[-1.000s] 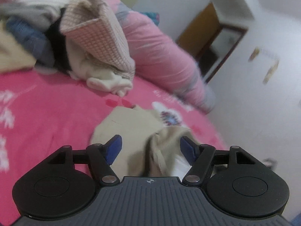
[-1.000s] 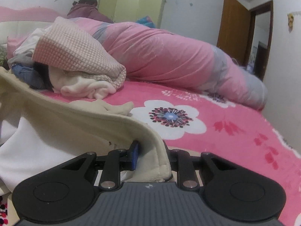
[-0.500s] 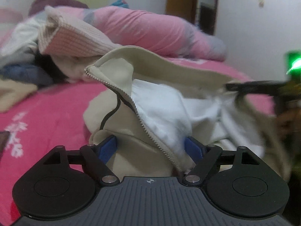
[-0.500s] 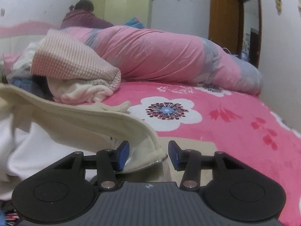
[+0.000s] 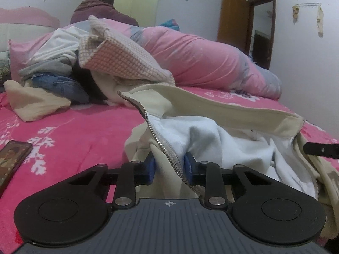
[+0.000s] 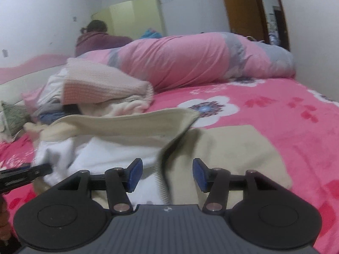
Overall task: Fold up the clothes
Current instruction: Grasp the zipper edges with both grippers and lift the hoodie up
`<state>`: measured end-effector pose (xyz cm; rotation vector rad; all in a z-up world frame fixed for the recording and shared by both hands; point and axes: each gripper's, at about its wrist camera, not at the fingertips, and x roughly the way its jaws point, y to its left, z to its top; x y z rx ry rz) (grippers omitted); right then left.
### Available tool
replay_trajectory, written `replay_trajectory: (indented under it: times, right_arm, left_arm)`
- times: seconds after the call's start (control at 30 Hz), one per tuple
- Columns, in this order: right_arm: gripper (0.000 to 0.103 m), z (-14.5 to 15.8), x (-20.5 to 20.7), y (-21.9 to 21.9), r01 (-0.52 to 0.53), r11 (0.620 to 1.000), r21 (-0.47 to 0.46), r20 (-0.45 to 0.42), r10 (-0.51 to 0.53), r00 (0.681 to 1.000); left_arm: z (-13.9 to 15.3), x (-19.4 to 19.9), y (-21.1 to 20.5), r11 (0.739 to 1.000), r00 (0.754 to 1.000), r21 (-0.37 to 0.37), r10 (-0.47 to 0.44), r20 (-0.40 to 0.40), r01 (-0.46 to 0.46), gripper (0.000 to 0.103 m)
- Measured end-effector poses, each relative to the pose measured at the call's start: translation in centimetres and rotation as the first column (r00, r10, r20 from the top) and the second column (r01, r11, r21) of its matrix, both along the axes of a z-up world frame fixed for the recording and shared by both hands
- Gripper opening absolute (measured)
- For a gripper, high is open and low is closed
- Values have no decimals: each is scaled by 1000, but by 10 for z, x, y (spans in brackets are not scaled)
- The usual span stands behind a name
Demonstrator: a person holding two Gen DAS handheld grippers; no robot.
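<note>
On the pink flowered bed (image 5: 80,127), the cream zip-up jacket with white fleece lining (image 5: 211,114) lies rumpled; the left hand-held gripper (image 5: 169,167), having just closed, clamps its zipper edge, while the right hand-held gripper (image 6: 167,173), having just opened, straddles the other zipper edge, released.

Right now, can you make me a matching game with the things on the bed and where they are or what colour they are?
Things:
1. phone
2. zip-up jacket
3. rolled-up quilt
4. jeans

Matches:
A. blue, in the clothes pile
B. cream, white inside
C. at the left edge of the bedspread
D. pink, along the far side of the bed

Pairs: 1-C, 2-B, 3-D, 4-A
</note>
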<state>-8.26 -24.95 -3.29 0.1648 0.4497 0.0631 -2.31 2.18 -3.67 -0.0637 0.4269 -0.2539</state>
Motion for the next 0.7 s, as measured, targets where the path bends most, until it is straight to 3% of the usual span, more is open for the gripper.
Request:
replay_trajectory:
  times: [0.07,0.2,0.3,0.43,0.53,0.63,0.7]
  right_arm:
    - [55,-3,1,11,-9,999,-51,-11,9,1000]
    - [55,-22,18,19,63,974,-217,-102,-87,991]
    - [54,-27,23,17,82,972,-220,-119,-110,987]
    - [55,-9,20,26,90,972,-219,-33,-100,994]
    - [70,-4,24,29,125,961,-246,17,-125,992]
    - [76,-11,41,20,165,955,-245,-14,-174,985]
    - [76,-19,52,15,132,968,-214,-77,-152,985]
  left_arm:
    - [-2,-3,-2,1000,1000,16,-2,12,1,27]
    - [-5,-3,-7,999,1000,50,-20,14,19,29]
    - [-4,-2,-9,997,999,71,-33,30,31,35]
    - [-4,3,-10,997,998,80,-29,51,25,40]
    - [-4,8,-7,998,998,53,-23,52,20,41]
    - [-5,13,-4,999,998,31,-18,53,17,41]
    - [-6,15,-3,1000,999,21,-17,50,16,41]
